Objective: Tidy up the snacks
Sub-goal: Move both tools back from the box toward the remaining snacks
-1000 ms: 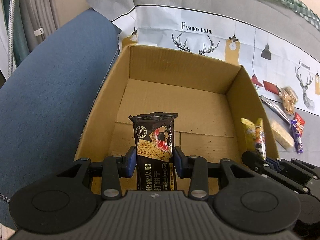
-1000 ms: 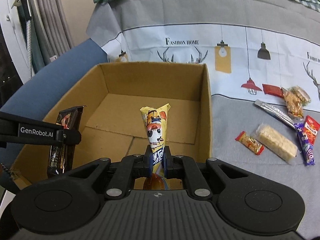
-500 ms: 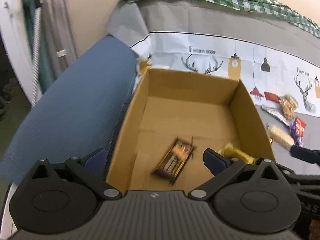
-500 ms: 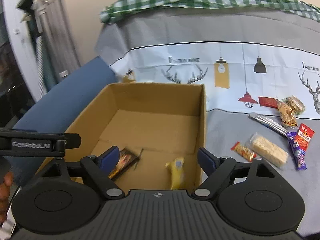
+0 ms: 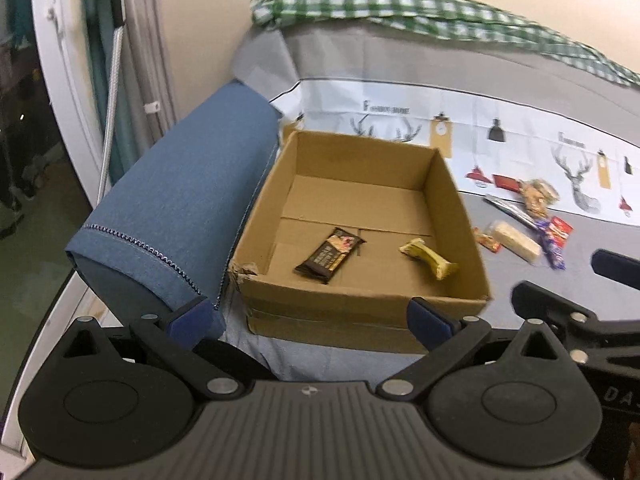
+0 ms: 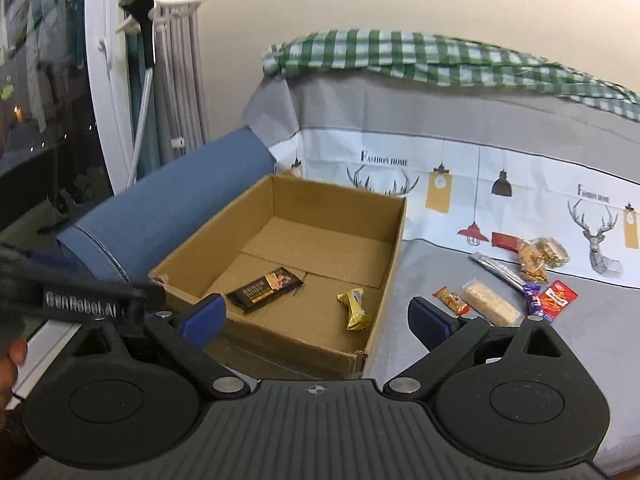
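Both tongs stand wide with nothing between their pads: the left tongs (image 5: 308, 316) hang above the near wall of the cardboard box (image 5: 460, 216), and the right tongs (image 6: 316, 316), whose jaws have just been opening, sit over the box's near right corner. Inside the box lie two snacks, apart from each other: a dark wrapped bar (image 5: 331, 255) flat on the floor near the box's middle, and a yellow wrapped snack (image 5: 429, 258) to its right, closer to the right wall. The rest of the snacks lie outside, to the right of the box on the grey cover (image 6: 440, 360): a pale rice bar (image 6: 489, 301) in clear film with a small orange packet (image 6: 452, 300) just beside it, then a red packet (image 6: 560, 295) and a purple one (image 6: 534, 304), a silver stick (image 6: 500, 270) and a crinkled bag (image 6: 536, 256) farther from the box. All of these look light and thin, with slippery film wrappers; the rice bar probably crumbles if squeezed hard. I would take each across its short width near the middle, lightly, rather than by a flimsy sealed end.
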{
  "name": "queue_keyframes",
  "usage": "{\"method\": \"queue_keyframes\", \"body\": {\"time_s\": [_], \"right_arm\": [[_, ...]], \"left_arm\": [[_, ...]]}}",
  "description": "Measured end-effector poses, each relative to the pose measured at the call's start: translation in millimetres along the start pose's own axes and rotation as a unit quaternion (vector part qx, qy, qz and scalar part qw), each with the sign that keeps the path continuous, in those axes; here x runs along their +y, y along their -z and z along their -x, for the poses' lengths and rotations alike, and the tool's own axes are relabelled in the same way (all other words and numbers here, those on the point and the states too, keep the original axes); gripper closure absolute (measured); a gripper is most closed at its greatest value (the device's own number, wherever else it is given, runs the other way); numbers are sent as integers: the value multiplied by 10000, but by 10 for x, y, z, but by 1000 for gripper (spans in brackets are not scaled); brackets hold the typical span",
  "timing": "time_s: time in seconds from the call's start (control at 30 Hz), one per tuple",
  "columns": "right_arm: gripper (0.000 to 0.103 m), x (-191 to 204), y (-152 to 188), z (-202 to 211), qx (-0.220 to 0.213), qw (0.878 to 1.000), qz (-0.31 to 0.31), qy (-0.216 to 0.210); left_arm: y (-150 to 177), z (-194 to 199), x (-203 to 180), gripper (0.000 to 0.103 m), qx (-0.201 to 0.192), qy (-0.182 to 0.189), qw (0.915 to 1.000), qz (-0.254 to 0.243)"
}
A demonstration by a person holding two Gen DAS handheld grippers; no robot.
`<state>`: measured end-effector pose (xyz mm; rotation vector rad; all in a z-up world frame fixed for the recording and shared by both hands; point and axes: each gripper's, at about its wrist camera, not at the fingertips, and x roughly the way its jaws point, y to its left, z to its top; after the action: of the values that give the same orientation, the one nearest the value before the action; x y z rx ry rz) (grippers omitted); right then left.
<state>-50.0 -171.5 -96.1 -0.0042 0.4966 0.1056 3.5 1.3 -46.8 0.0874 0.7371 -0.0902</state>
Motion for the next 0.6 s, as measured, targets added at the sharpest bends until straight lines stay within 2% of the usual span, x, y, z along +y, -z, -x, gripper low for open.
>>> {"method": "queue_keyframes", "body": {"time_s": [0.33, 0.6], "right_arm": [[4, 36, 71, 496, -423, 9991, -40, -13], [4, 50, 80, 644, -572, 9983, -42, -55]], "left_arm": [[97, 447, -68, 0, -406, -77, 9991, -19], [93, 528, -87, 0, -493, -89, 9987, -62]]}}
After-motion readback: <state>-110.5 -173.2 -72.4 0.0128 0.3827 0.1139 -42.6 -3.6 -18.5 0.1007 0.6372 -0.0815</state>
